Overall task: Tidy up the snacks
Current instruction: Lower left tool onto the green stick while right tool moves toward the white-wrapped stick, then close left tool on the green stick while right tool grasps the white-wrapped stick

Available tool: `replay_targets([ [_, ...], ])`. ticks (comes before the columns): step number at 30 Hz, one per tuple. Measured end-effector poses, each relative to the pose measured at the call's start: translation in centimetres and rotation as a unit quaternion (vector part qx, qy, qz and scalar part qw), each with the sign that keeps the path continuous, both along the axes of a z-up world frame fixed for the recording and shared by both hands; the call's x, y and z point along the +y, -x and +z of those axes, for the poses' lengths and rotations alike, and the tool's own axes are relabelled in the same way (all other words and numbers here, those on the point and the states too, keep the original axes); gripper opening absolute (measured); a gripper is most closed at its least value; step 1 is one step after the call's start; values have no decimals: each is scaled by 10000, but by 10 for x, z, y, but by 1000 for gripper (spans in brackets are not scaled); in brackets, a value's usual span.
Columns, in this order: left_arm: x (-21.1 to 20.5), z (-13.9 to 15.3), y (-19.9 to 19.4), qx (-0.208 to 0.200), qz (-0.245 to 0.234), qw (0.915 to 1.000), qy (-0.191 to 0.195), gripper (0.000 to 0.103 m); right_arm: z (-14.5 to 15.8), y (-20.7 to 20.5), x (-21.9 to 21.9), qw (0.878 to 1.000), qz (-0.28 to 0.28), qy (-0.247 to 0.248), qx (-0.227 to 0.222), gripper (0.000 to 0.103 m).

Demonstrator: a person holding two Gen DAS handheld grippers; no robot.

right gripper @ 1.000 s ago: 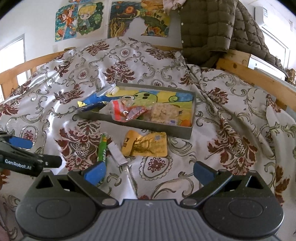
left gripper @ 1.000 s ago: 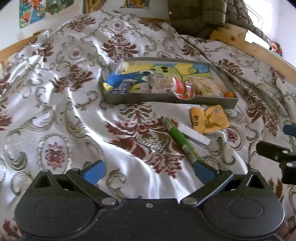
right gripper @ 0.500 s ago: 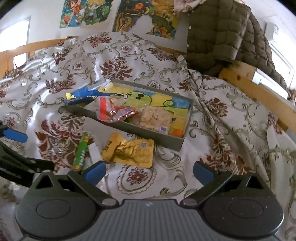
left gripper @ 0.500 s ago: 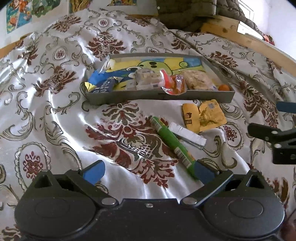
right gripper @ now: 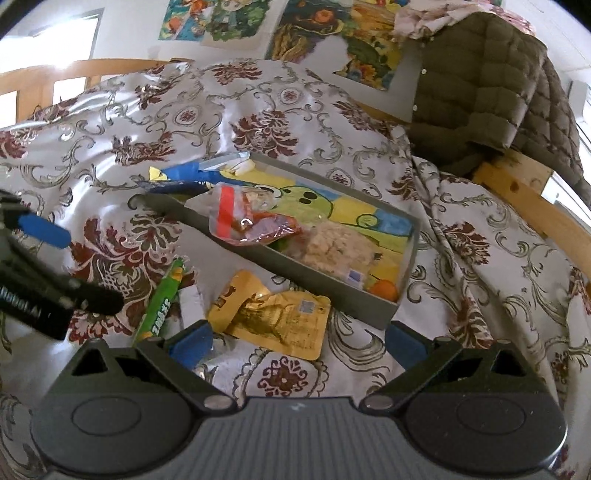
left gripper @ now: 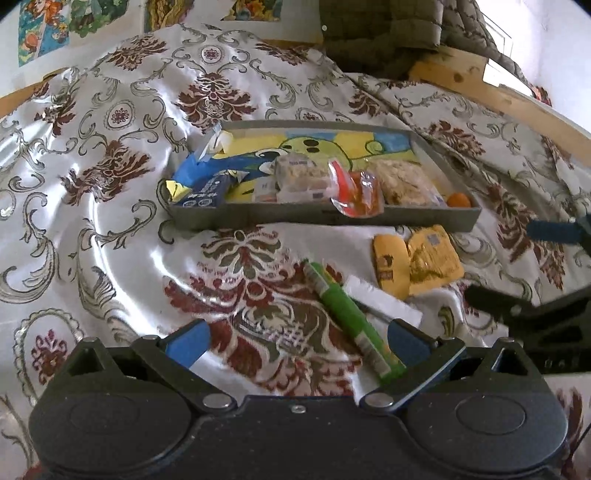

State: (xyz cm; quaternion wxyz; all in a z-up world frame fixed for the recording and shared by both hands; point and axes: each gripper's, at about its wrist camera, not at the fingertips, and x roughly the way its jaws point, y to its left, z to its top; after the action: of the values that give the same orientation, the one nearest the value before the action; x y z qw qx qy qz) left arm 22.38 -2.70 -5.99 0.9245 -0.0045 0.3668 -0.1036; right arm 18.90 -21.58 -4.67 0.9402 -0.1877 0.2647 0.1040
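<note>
A grey tray (left gripper: 258, 216) with a cartoon-printed floor lies on the bed and holds several snack packs. In front of it lie a green snack stick (left gripper: 351, 325), a white wrapper (left gripper: 384, 301) and yellow packets (left gripper: 417, 260). My left gripper (left gripper: 295, 341) is open and empty, low over the bedspread, its right finger beside the green stick's near end. My right gripper (right gripper: 297, 341) is open and empty just in front of the yellow packets (right gripper: 273, 314). The tray (right gripper: 325, 280) and green stick (right gripper: 160, 301) also show in the right wrist view.
The bedspread (left gripper: 92, 206) is white satin with red and grey patterns, rumpled in folds. A wooden bed rail (left gripper: 491, 92) runs along the right. An olive quilted jacket (right gripper: 480, 74) hangs over the far corner. Posters (right gripper: 332, 33) hang on the wall behind.
Both grippers have moved forward and lower toward the loose snacks. The right gripper has closed in on the yellow packets and swung left. Both stay open.
</note>
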Motion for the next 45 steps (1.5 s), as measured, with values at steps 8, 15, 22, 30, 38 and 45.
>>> replay_targets([
  [8,2,-8,-14,60,-82,9988,470,100,-10,-11,5,9990,291,-109,308,83],
  [15,-10,-15,-30,112,-457,9943,954,73,-22,-15,19,9962,686,-52,528,68],
  [22,-14,-24,-33,388,-668,9925,952,35,-34,-22,29,9934,832,-51,790,53],
  [30,-10,-36,-42,728,-578,9914,916,37,-44,-29,45,9904,1049,67,896,46],
  [38,-6,-36,-43,854,-500,9895,1055,37,-45,-37,42,9897,979,-207,1023,38],
  [45,-5,-28,-41,886,-140,9928,799,27,-42,-32,47,9875,1148,-158,1064,23],
])
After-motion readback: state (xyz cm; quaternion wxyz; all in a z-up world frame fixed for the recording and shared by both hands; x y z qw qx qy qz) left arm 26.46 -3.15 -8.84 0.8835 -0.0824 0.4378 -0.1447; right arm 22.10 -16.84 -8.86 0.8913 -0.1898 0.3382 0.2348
